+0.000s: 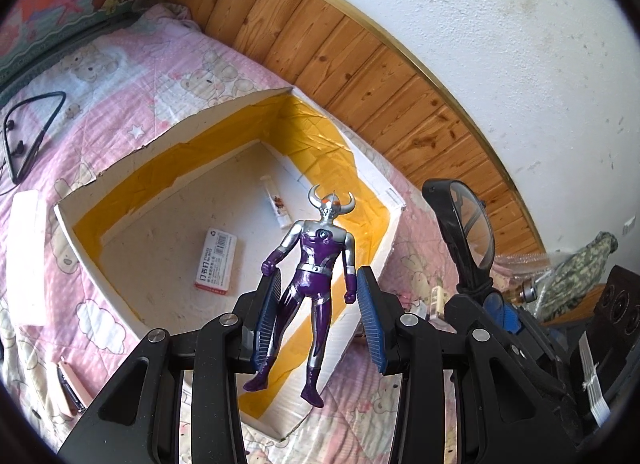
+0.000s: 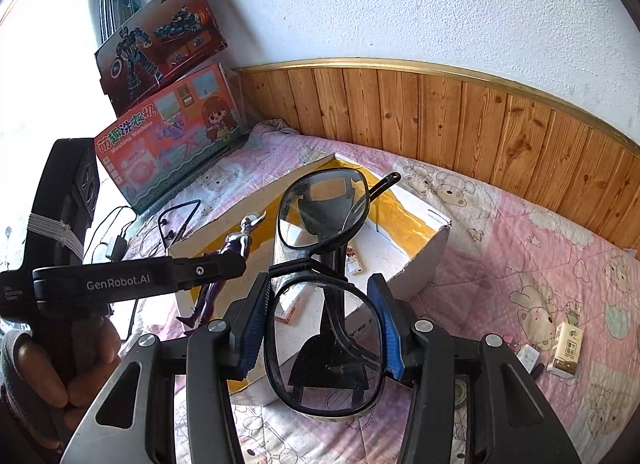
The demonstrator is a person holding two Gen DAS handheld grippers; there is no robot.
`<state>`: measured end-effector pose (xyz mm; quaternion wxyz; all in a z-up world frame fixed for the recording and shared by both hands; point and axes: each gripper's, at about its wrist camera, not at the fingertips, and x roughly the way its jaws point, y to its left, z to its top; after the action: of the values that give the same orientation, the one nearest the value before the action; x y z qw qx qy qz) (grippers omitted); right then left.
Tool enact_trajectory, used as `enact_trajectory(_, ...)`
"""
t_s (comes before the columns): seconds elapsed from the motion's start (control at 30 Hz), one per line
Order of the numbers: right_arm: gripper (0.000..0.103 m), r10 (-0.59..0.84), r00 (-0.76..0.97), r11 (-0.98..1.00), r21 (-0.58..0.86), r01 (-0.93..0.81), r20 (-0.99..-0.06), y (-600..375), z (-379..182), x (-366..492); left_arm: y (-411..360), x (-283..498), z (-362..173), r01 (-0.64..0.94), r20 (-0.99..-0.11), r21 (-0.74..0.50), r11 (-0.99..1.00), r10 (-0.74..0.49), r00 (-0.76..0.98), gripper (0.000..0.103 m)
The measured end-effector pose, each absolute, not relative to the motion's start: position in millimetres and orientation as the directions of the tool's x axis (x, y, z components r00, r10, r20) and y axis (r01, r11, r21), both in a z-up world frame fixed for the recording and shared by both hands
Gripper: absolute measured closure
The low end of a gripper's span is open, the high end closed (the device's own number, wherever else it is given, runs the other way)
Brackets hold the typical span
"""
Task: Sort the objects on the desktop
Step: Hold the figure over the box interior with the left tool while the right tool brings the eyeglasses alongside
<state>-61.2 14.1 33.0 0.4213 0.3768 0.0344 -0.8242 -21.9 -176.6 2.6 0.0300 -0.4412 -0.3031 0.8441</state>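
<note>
A purple and silver horned toy figure (image 1: 310, 264) is seen between the blue pads of the left hand-held gripper (image 1: 318, 296), above the white open box (image 1: 224, 135) lined with yellow tape. The jaws are spread wider than the figure's torso; one pad lies against the figure's arm and leg on the left of the picture, while a gap shows beside the other pad, so it cannot be told whether the figure is clamped. In the right wrist view the figure (image 2: 236, 248) is seen held up at the tip of that gripper, over the box's near edge.

A pair of black-framed glasses (image 2: 324, 292) is gripped by the right hand-held gripper (image 2: 322, 324), its pads pressed against the two sides of the lower lens frame, the upper lens standing up over the box (image 2: 424, 240). In the left wrist view the glasses (image 1: 468, 223) appear just beside the box.

Inside the box a small staple box (image 1: 216, 260) and a clear tube (image 1: 278, 203) are lying on the floor of it. The box is set on a bed covered by a pink quilt (image 1: 100, 135) with bear prints. On the quilt a black neckband earphone (image 1: 28, 135) is lying well apart from the box, and a tissue packet (image 2: 566, 348) is seen near the right gripper.
</note>
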Motion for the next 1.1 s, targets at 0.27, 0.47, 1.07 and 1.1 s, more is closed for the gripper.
enact_trajectory(0.27,0.053,-0.657,-0.356,-0.645,0.249,0.723,-0.665,-2.0,29.3,-77.7,-172.4,-32.0,-9.4,0.263,-0.753,-0.529,-0.807,0.304,-0.583,0.063)
enact_trajectory(0.47,0.053,-0.643,-0.355,-0.648,0.234,0.725,-0.679,-12.9,26.0,-91.5,-171.0,-37.2,-19.0,0.300,-0.780,-0.499,-0.813,0.270,-0.565,0.063)
enact_trajectory(1.07,0.053,-0.593,-0.354,-0.656,0.178,0.734,-0.723,-45.7,12.6,-124.9,-157.0,-51.4,-37.8,0.368,-0.830,-0.423,-0.828,0.191,-0.524,0.063)
enact_trajectory(1.1,0.053,-0.589,-0.354,-0.656,0.174,0.734,-0.726,-47.7,11.4,-126.4,-156.5,-52.3,-38.5,0.370,-0.832,-0.418,-0.830,0.185,-0.523,0.063)
